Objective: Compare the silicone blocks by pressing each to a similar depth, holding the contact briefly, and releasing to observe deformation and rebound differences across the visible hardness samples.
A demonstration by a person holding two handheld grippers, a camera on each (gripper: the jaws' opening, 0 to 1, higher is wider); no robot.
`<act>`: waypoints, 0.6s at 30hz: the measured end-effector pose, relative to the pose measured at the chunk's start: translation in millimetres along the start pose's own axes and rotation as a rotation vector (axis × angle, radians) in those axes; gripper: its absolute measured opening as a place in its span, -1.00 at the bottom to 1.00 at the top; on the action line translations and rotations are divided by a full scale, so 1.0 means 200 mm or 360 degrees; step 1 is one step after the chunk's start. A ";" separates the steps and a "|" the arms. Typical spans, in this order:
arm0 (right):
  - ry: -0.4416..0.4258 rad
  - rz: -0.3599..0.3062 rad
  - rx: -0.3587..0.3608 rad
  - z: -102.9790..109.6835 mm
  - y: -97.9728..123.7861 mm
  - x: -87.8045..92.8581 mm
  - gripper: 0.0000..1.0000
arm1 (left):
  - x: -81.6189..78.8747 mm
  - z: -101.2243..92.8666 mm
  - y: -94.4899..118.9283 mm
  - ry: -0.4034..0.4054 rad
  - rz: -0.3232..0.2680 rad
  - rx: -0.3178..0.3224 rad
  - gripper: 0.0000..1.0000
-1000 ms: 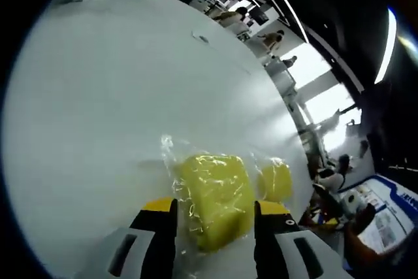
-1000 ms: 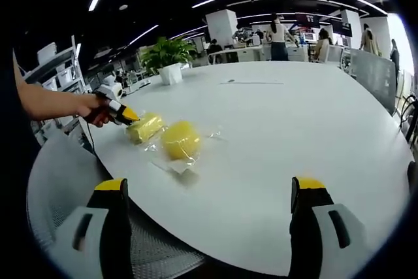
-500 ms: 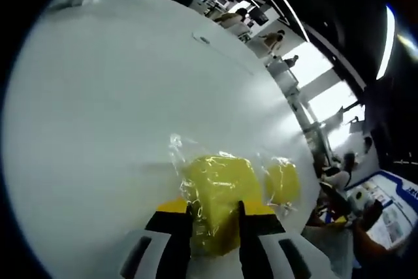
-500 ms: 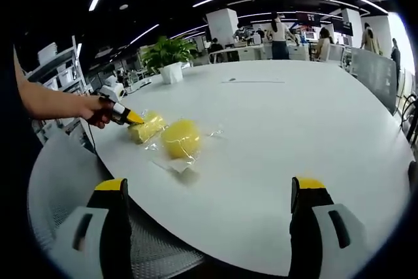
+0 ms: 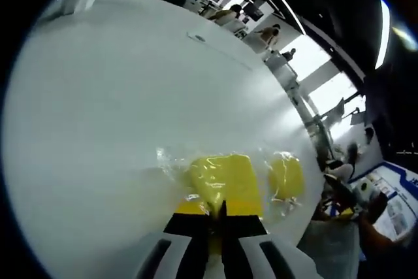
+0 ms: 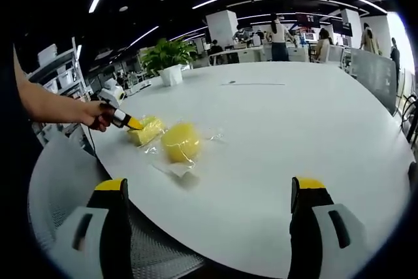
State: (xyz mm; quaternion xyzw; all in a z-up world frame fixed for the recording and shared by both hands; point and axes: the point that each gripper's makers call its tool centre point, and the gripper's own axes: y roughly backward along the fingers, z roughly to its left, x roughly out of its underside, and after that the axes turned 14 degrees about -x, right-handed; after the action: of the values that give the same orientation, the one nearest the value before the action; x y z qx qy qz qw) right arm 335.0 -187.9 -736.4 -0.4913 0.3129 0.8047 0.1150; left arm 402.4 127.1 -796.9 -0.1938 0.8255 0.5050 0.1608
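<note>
The bagged yellow silicone block (image 5: 225, 181) lies on the white round table (image 5: 117, 96), near the table's edge on the person's side, sealed in a clear plastic bag (image 5: 171, 161) with crinkled, glossy film. It looks soft and light: the left gripper (image 5: 217, 217) has its jaws drawn almost together on the block's near end, with only a thin strip of yellow between them, so the material seems to yield readily under a pinch. The film is probably slippery, so a hold across the flat faces, well onto the body and not on loose plastic, looks safest. In the left gripper view the block reads as a squat slab whose long axis runs roughly away from the gripper, its far end pointing toward the table's middle.

Just beside it, apart by a narrow gap, sits a second bagged yellow sample (image 5: 286, 178), rounder in outline; in the right gripper view it shows as a dome-like lump (image 6: 181, 142) with a flap of bag trailing toward the table edge. Its firmness cannot be judged from here.

The right gripper (image 6: 209, 210) hangs well apart from both samples, over the table edge, jaws spread wide and empty. A hand (image 6: 98, 114) steers the left gripper at the block, and a potted plant (image 6: 168, 57) stands at the table's far side.
</note>
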 end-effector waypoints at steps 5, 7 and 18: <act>-0.0001 0.0001 0.0004 0.00 0.01 0.01 0.93 | 0.01 0.00 0.00 0.0056 -0.0010 0.0025 -0.99; -0.0003 0.0001 0.0005 0.00 0.01 0.01 0.93 | 0.01 -0.01 0.01 0.0035 -0.0024 0.0023 -1.00; -0.0001 -0.0009 0.0010 0.00 0.02 0.00 0.93 | -0.02 -0.03 0.01 0.0007 -0.0120 0.0003 -1.00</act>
State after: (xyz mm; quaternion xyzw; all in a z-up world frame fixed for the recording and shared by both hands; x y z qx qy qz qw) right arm 332.1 -190.3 -735.6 -0.4916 0.3142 0.8034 0.1188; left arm 404.1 123.0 -790.3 -0.2256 0.8184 0.4975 0.1782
